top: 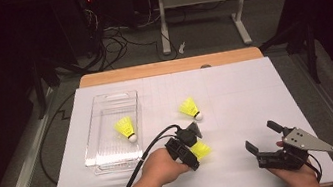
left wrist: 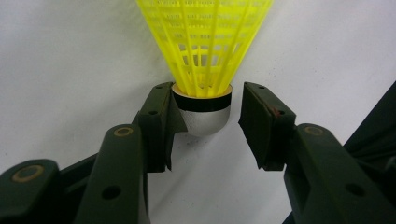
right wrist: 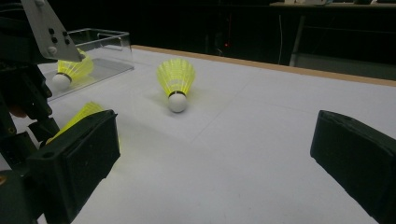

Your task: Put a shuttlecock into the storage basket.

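Note:
Three yellow shuttlecocks with white cork heads are in view. One lies on the white table under my left gripper (top: 195, 152); in the left gripper view its cork (left wrist: 204, 116) sits between the jaws of that gripper (left wrist: 206, 88), touching the left pad, with a gap to the right pad. Its skirt (right wrist: 80, 115) peeks out behind a jaw in the right gripper view. A second shuttlecock (top: 190, 108) (right wrist: 176, 81) lies near the table's middle. The third (top: 126, 127) (right wrist: 70, 70) lies inside a clear plastic box (top: 105, 103). My right gripper (top: 260, 135) (right wrist: 219, 140) rests open at the front right, with nothing between its jaws.
The table is covered with a white sheet (top: 245, 91), with a wooden edge (top: 170, 66) at the far side. Cables and a desk frame (top: 202, 12) stand on the dark floor beyond. A black cable (top: 140, 163) trails from the left gripper.

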Tool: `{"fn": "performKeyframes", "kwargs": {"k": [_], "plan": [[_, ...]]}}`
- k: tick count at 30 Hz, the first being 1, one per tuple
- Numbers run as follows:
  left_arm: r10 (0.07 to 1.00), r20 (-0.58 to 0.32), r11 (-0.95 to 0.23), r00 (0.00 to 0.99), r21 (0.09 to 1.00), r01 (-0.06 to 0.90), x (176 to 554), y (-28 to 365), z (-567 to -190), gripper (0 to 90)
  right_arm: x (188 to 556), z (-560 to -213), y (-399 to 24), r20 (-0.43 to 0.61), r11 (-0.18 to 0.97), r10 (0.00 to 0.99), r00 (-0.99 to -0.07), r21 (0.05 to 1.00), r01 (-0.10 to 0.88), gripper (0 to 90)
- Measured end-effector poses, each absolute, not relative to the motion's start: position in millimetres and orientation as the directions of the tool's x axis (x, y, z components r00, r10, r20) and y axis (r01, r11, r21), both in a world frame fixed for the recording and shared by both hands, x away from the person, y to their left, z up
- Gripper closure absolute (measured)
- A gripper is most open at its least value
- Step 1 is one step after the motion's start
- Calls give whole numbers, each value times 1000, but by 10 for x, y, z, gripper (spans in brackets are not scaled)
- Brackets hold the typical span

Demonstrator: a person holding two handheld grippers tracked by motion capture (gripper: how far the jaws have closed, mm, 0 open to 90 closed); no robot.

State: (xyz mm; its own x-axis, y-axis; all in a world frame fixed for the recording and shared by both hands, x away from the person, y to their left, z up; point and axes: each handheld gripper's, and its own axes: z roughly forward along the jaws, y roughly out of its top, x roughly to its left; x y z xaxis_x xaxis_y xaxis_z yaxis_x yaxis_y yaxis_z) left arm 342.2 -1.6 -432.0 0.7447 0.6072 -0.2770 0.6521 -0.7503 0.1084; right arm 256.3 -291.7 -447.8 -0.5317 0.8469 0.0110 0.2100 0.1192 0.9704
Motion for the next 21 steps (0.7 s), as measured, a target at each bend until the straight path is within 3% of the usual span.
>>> {"fn": "performKeyframes", "kwargs": {"k": [5,21], "plan": [[605,-267,-755,750,109,647,3429,-13,-4319,633,2564,-4478,-2917,12,119,847,-532,970,210,19],[608,-254,-753,752,116,648,3416,4,-4269,645,2566,-4482,-2920,13,117,848,-530,970,211,19]]}}
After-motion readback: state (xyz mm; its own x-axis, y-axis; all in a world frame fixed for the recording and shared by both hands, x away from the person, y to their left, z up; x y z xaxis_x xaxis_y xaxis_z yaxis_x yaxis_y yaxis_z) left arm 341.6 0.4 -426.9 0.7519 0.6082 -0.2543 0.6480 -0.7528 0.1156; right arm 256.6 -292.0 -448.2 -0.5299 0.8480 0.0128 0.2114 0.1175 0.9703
